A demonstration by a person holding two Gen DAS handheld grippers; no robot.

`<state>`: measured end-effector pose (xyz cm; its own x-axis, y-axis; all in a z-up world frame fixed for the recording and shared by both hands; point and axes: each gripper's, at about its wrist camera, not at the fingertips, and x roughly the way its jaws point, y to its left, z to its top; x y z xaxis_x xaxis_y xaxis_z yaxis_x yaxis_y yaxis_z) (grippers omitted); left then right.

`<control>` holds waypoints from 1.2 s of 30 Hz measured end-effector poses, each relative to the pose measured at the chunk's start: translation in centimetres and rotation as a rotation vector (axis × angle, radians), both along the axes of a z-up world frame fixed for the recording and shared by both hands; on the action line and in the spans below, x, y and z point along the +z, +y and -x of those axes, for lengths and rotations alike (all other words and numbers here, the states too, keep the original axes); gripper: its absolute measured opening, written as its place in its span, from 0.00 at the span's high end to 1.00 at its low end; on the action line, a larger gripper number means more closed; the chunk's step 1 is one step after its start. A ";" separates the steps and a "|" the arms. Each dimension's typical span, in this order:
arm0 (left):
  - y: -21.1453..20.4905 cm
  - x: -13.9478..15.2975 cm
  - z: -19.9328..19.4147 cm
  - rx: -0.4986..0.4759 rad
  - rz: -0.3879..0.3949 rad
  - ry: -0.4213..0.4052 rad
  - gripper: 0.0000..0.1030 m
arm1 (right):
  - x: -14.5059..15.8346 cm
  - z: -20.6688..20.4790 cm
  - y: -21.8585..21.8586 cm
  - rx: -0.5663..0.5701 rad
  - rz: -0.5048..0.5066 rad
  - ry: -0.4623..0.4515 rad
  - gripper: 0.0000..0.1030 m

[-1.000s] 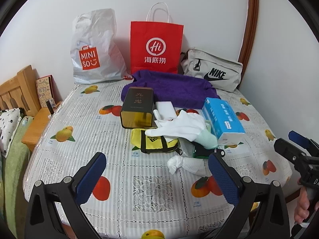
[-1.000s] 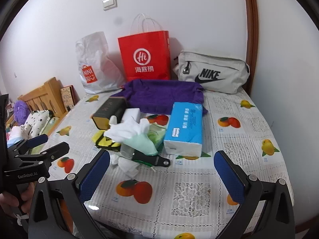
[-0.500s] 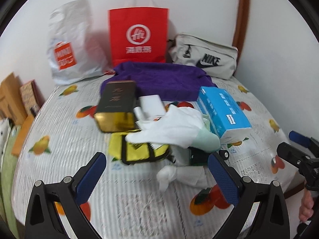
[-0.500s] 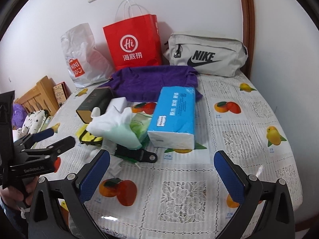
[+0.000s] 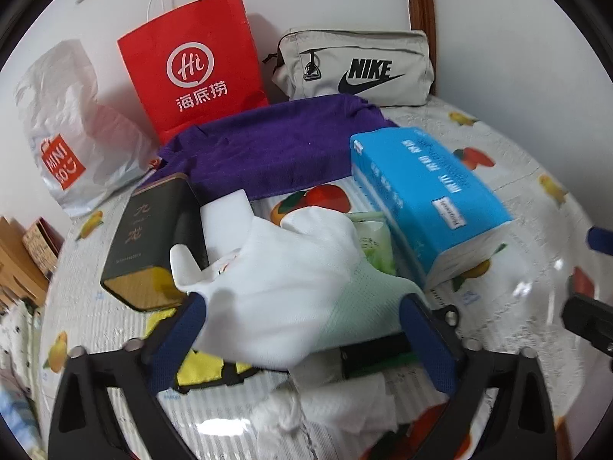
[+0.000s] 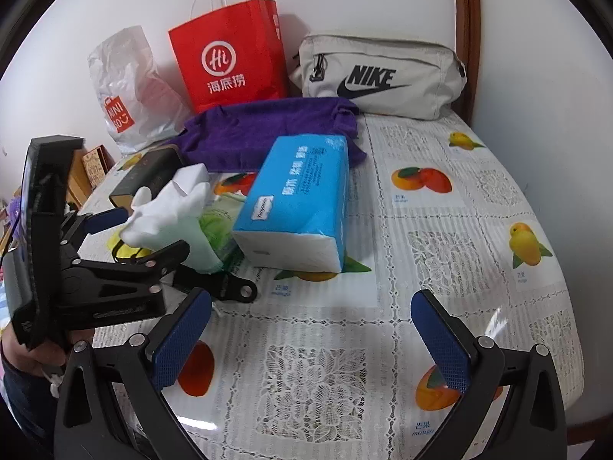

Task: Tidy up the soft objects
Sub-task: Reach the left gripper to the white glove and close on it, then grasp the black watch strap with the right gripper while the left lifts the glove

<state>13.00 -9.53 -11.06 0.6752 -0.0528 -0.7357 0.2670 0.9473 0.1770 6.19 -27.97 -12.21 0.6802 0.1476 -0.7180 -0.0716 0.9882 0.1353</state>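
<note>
Left wrist view: left gripper [image 5: 302, 326] spread wide, fingers either side of white glove [image 5: 283, 283], not clamped. Blue tissue pack [image 5: 429, 195] ahead-right, dark tin [image 5: 153, 237] ahead-left, purple towel [image 5: 268, 145] beyond.

Right wrist view: right gripper [image 6: 310, 341] wide open, holding nothing, above fruit-print surface [image 6: 440, 249]. Tissue pack [image 6: 299, 199] ahead; glove [image 6: 172, 207] ahead-left, flanked by left gripper [image 6: 141, 230].

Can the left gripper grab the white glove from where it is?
Probably yes. The left gripper is open with its jaws on either side of the white glove, which lies on top of the pile with nothing covering it.
</note>
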 end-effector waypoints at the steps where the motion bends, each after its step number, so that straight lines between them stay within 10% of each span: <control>1: 0.0 -0.1 -0.2 -0.007 -0.001 0.005 0.19 | -0.1 0.0 -0.1 0.001 -0.005 0.001 0.00; 8: 1.0 -0.6 -1.0 -0.036 0.085 0.054 0.73 | -1.3 -1.0 0.4 0.029 -0.029 0.026 0.01; 11: 1.7 -0.2 -0.8 -0.049 0.125 0.057 0.79 | -1.6 -1.5 0.8 0.046 -0.042 0.036 0.01; 36: 12.2 3.9 3.1 0.107 0.258 -0.036 0.85 | -3.2 -4.2 9.9 0.257 0.004 0.056 0.05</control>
